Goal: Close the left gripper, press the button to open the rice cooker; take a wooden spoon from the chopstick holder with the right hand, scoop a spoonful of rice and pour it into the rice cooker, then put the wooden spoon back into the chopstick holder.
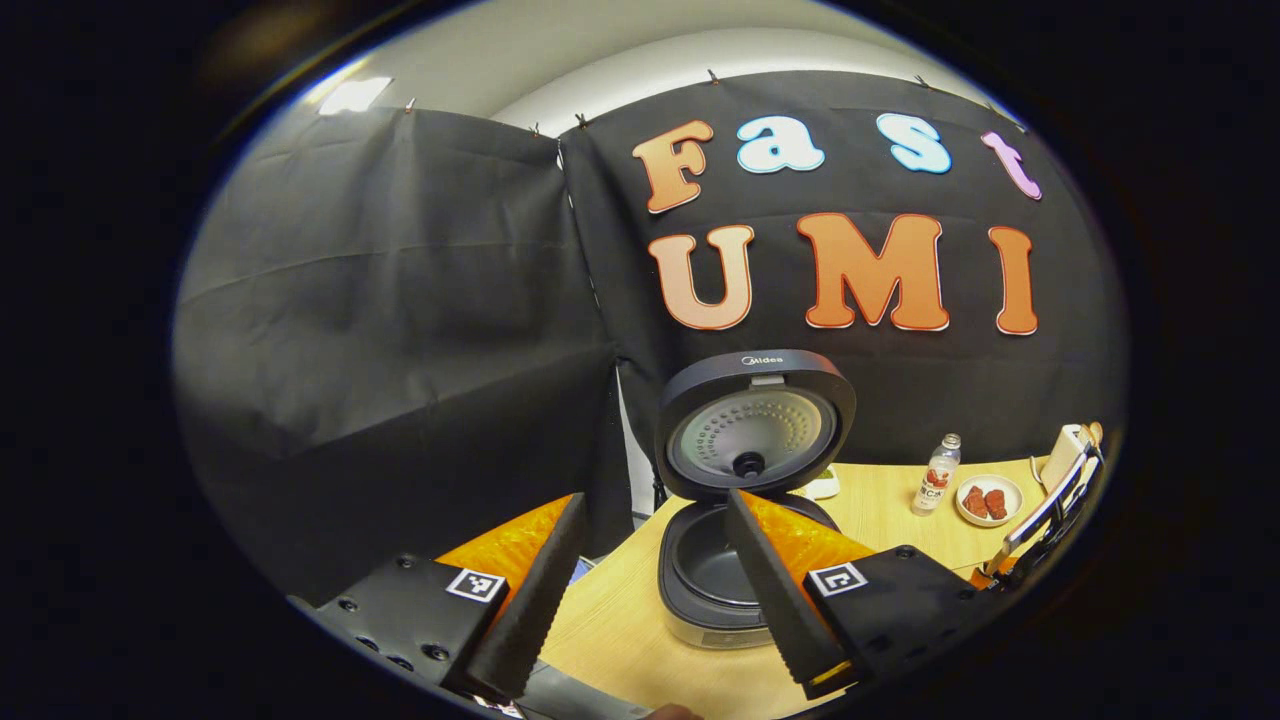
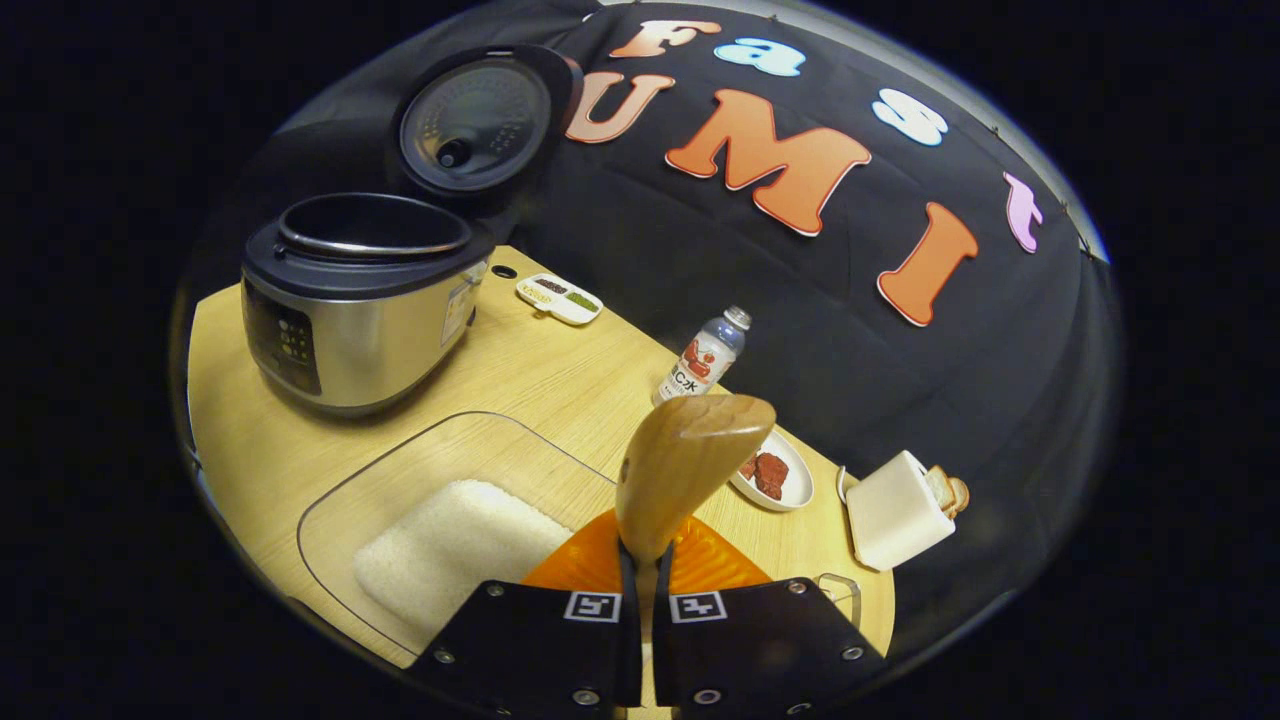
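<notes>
Our right gripper (image 2: 645,560) clamps the wooden spoon (image 2: 685,455) upright, its bowl above the rice (image 2: 455,545); our left gripper (image 1: 650,590) gapes empty before the open rice cooker (image 1: 745,480).

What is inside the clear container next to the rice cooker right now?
The clear container holds a flat heap of white rice toward its near end; the far part looks bare. The right claw, shut on the wooden spoon, covers its near corner.

"Midea" on the raised lid (image 1: 757,420) of the rice cooker (image 1: 735,585), bottle (image 2: 703,358) label too small to read
</notes>
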